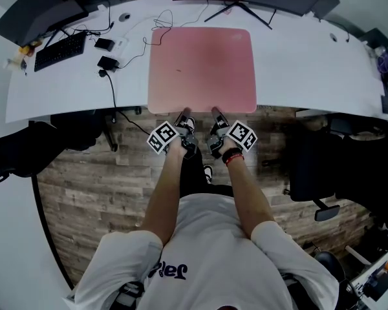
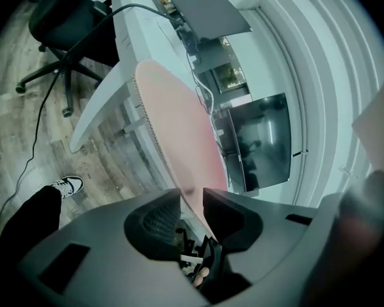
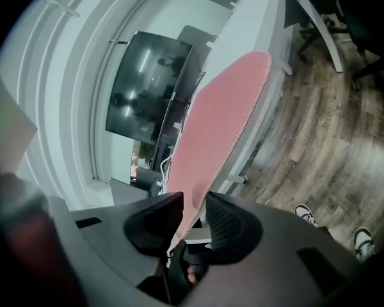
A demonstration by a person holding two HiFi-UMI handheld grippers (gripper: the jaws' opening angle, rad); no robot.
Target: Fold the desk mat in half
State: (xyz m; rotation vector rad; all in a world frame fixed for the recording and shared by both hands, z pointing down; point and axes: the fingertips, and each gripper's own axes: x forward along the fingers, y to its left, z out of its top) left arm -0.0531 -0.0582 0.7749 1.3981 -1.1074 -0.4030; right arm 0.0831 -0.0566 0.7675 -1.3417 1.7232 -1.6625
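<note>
Underfoot, a wood-plank floor [image 1: 84, 173]. Above it in the head view, a long white curved table [image 1: 297, 63]. At the table's middle, the pink desk mat [image 1: 202, 70], lying flat and unfolded, with its near edge right at the table's near edge. Well off to the left on the same table, a black keyboard [image 1: 59, 50], and between that and the mat a small black box [image 1: 108, 63]. At the mat's near edge, left of centre, the left claw [image 2: 192, 200], rolled onto its side and part-way closed around that edge, one jaw above and one below, not clamped down, with pink visible in the gap. Just beside it, right of centre, the right claw [image 3: 195, 203], posed alike: narrowed around the same edge, mat slipped in between, no pinch yet
</note>
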